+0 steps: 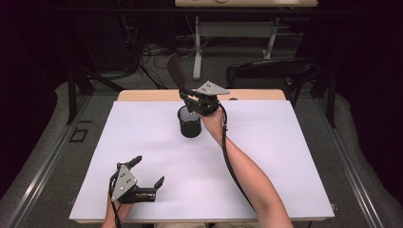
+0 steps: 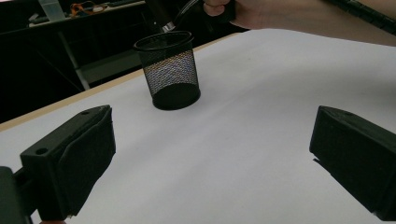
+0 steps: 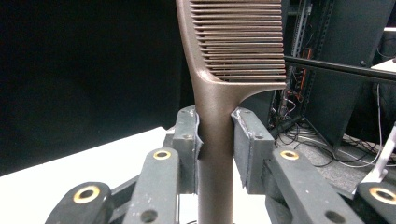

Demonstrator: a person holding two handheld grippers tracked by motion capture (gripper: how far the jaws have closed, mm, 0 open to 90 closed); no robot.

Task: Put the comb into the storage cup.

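Gripping a comb [image 3: 219, 74] above the cup [image 1: 190, 122], right tongs [image 1: 189, 99] work at upper centre. Left tongs [image 1: 147, 170] rest released, lower left.

Lab or test room, not a home: white-topped table [image 1: 285, 156] on grey carpet, black curtains around it, loose cables [image 1: 142, 52] on the floor, an equipment rack [image 3: 336, 70], another desk [image 1: 247, 4] behind.

We see our left gripper [image 2: 210, 158] with jaws wide apart above the white table [image 2: 261, 116]; beyond stands a black mesh cup [image 2: 169, 70], upright.
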